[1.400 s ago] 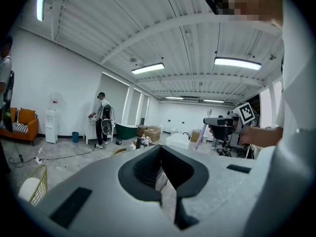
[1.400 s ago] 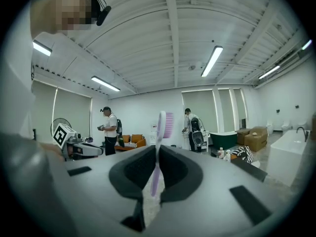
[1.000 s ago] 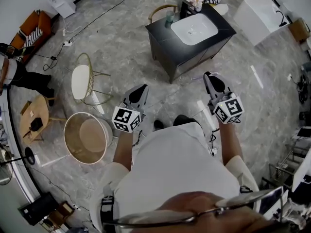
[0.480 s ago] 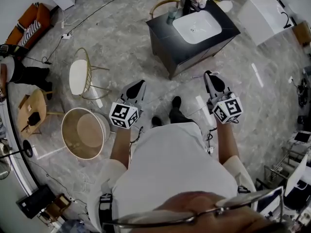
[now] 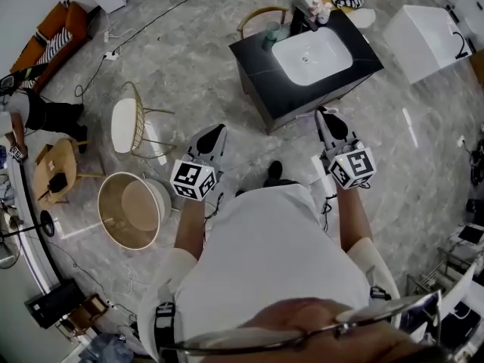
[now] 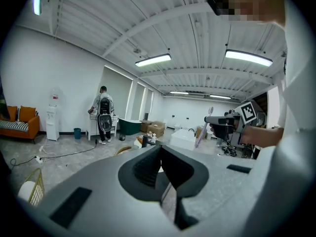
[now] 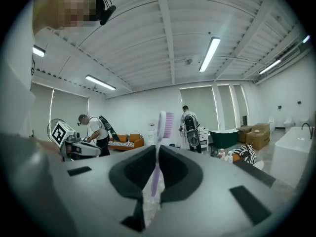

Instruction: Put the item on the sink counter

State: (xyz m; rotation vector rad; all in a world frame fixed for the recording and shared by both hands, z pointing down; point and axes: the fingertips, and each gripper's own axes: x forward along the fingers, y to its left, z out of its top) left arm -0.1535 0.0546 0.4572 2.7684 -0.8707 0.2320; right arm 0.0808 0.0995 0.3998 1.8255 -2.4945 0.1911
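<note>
Walking in: the counter [image 5: 255, 57] sits nearer now, just ahead of the right gripper [image 5: 324, 116], which is clamped on the toothbrush [image 7: 159, 147]. The left gripper [image 5: 215, 133] is closed on nothing. Set-down looks close.

We see bare grey marble floor [image 5: 219, 74] left of the black sink cabinet's dark counter [image 5: 255, 57], nothing standing in it. The right gripper [image 5: 322, 115], clamped on an upright lilac toothbrush [image 7: 159, 147], sits just before the cabinet's front edge. Counter strips left and right of the white oval basin [image 5: 310, 55] are bare. The rear edge is crowded: green cup [image 5: 270, 32] at the left rear, small bottles [image 5: 314, 7] behind the basin. A wooden curved-back chair [image 5: 261, 15] blocks the far side. The white-seat gold wire chair [image 5: 127, 125] and round beige tub [image 5: 132, 212] stand well apart, on our left. There is an open floor gap before the white rectangular bathtub [image 5: 423, 32].
</note>
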